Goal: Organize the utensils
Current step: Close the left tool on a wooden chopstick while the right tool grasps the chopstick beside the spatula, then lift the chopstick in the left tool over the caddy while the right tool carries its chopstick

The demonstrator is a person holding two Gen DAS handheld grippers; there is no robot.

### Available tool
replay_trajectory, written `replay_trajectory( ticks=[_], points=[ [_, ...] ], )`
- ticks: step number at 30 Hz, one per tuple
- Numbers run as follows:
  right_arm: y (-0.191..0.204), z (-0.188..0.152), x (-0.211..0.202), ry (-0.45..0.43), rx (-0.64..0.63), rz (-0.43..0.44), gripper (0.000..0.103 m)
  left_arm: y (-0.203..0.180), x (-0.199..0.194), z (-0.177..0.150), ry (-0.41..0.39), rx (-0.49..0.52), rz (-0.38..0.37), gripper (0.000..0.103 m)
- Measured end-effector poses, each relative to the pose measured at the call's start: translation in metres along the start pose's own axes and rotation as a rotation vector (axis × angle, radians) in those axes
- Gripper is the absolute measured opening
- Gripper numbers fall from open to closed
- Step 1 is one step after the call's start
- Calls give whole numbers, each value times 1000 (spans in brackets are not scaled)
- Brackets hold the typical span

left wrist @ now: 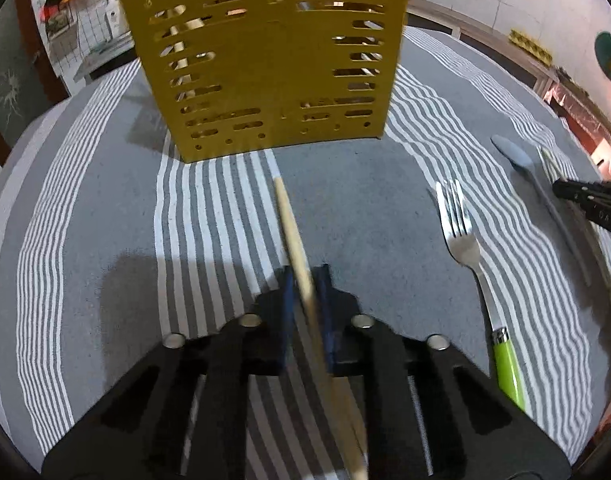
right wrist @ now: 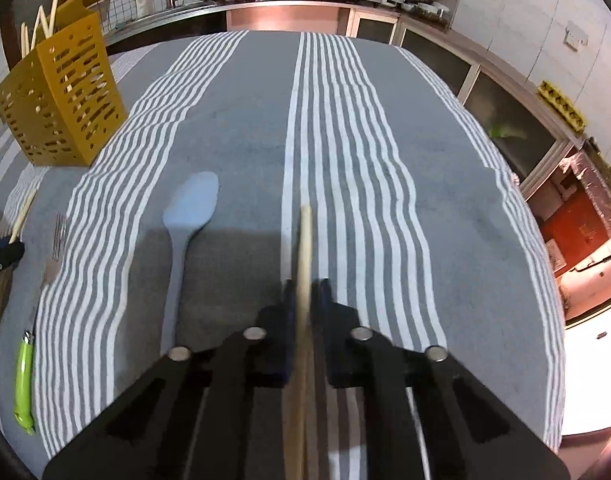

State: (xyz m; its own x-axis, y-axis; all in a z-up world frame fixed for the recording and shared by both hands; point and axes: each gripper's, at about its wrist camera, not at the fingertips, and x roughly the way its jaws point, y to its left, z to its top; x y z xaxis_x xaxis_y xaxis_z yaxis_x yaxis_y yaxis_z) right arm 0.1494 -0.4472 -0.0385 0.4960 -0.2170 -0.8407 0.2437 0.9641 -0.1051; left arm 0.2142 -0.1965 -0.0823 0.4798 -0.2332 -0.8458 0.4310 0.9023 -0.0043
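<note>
**Both grippers carry a chopstick, with the holder waiting ahead of the left**

While a fork and a spoon lie loose on the striped cloth, each gripper has a wooden stick pinched between its blue pads. The left gripper (left wrist: pixel 305 276) is closed on a chopstick (left wrist: pixel 291 232) whose tip points toward the yellow slotted utensil holder (left wrist: pixel 265 64), which stands upright on the tablecloth (left wrist: pixel 365 208) just ahead. The right gripper (right wrist: pixel 307 288) is likewise clamped on a second chopstick (right wrist: pixel 305 240), aimed down the open cloth with the holder well off to its left. More pale sticks already stand in the holder's top.

The step in hand looks like the carry: two chopsticks picked up, neither delivered. The green-handled fork (left wrist: pixel 463 236) lies on the cloth between the two grippers, and the pale blue spoon (right wrist: pixel 189 212) lies just beside the right gripper; both are untouched.

Next, the left chopstick probably has to be lifted above the holder's rim, tipped toward vertical and released into an open compartment. The right one needs a swing across to the left, clear of the other gripper.
</note>
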Motion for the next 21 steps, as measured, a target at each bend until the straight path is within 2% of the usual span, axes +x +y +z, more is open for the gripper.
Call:
replay_trajectory(
  ticks=[3,6,8,11,12,17,21],
  points=[
    [-2,0,-5,-26,21,13,5,11,-1,1,4,-48,-53,4],
    [-7,1,-23,-101,69,68,5,22,-11,-1,-17,-96,-131,4],
    [-8,0,-44,-185,94,108,5,23,-24,-2,-63,-96,-124,4],
    [-5,-2,-70,-266,110,149,5,26,-46,-3,-129,-104,-131,4],
    [-4,-4,-82,-302,121,186,5,27,-57,-4,-161,-109,-136,4],
    [0,-4,-115,-394,134,237,5,38,-99,-2,-274,-129,-149,4],
    [5,-6,-134,-449,137,263,5,40,-123,-1,-345,-119,-116,4]
  ],
)
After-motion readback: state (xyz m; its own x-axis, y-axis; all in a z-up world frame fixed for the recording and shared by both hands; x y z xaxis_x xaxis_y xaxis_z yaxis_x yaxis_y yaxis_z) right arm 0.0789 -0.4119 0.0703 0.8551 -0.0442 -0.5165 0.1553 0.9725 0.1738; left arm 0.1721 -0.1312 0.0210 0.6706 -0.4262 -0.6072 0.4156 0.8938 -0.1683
